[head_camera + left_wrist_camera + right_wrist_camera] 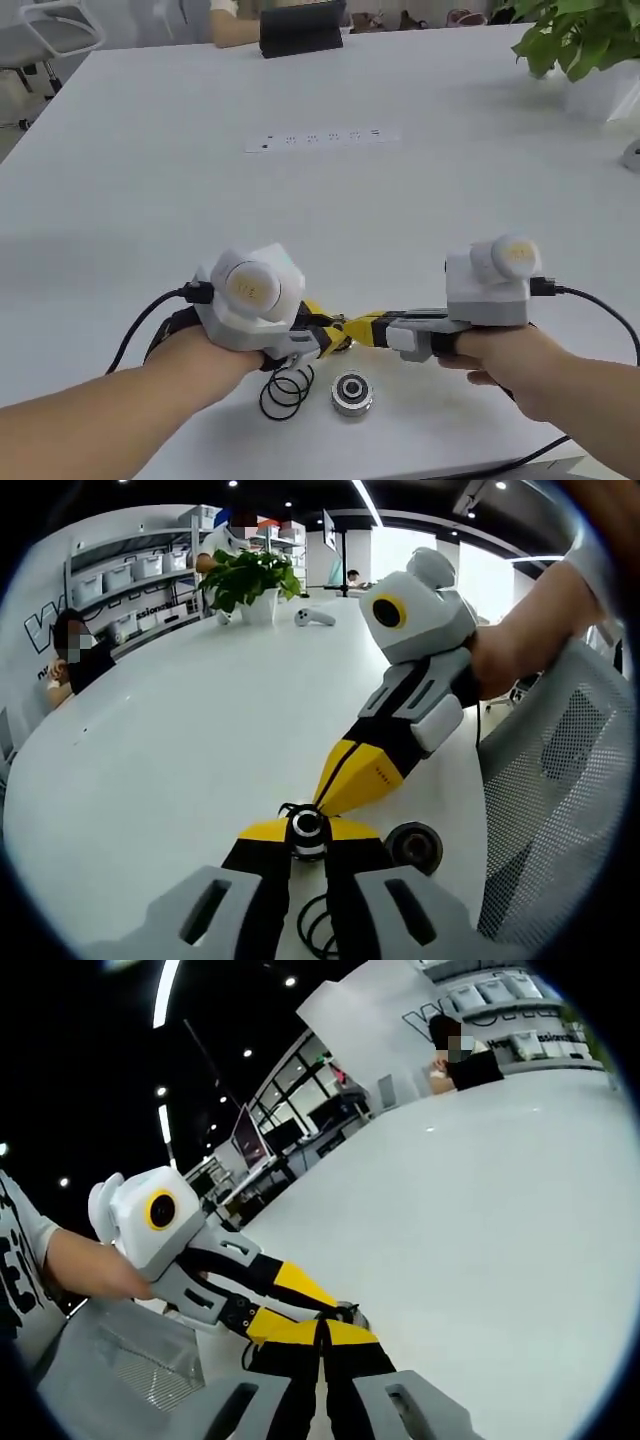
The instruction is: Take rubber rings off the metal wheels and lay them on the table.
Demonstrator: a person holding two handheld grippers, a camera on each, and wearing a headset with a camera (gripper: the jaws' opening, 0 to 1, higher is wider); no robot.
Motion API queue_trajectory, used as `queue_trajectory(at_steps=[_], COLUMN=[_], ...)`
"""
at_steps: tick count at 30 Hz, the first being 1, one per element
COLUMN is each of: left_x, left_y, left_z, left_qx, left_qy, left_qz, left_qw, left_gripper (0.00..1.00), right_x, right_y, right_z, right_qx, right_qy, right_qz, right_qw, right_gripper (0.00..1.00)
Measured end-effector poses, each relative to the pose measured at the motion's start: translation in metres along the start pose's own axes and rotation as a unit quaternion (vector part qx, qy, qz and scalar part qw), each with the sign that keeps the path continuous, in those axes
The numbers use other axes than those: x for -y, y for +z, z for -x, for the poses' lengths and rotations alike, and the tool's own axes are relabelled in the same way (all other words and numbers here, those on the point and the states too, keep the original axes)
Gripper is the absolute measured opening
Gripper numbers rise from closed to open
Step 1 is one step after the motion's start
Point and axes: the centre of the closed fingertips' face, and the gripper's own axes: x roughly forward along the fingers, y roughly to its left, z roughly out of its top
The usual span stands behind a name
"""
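Observation:
My left gripper (308,825) is shut on a small metal wheel (308,837), held just above the white table (320,200). My right gripper (324,800) comes in from the right with its yellow jaws shut on a black rubber ring (290,808) at the wheel's rim. In the head view the left gripper (333,337) and the right gripper (354,328) meet tip to tip near the table's front edge. Below them a second metal wheel (351,392) lies flat, with several loose black rings (287,388) beside it. The right gripper view shows the right gripper (322,1328) against the left gripper (338,1310).
A potted plant (575,40) stands at the far right, a dark case (302,28) at the far edge and a white socket strip (322,138) mid-table. Cables (145,325) trail from both grippers. A mesh chair (560,780) is beside the table's front edge.

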Motion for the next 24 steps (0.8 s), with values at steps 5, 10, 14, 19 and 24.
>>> queue_trajectory(at_steps=[5, 10, 14, 19, 24], left_x=[0.000, 0.001, 0.001, 0.001, 0.001], left_y=[0.000, 0.000, 0.000, 0.000, 0.000], left_z=[0.000, 0.000, 0.000, 0.000, 0.000], left_qx=[0.000, 0.002, 0.001, 0.000, 0.001], left_qy=[0.001, 0.001, 0.001, 0.002, 0.000], left_qz=[0.000, 0.002, 0.003, 0.005, 0.005], left_qw=[1.0000, 1.0000, 1.0000, 1.0000, 1.0000], left_gripper=[0.07, 0.07, 0.07, 0.07, 0.07], right_x=[0.000, -0.003, -0.008, -0.007, -0.003], right_y=[0.001, 0.001, 0.002, 0.003, 0.002], right_z=[0.001, 0.002, 0.005, 0.008, 0.006], right_qx=[0.006, 0.011, 0.018, 0.029, 0.020], right_qy=[0.009, 0.018, 0.040, 0.050, 0.024], right_qz=[0.002, -0.009, -0.031, -0.056, -0.028], right_qw=[0.9999, 0.9997, 0.9986, 0.9967, 0.9991], right_gripper=[0.00, 0.00, 0.00, 0.00, 0.00])
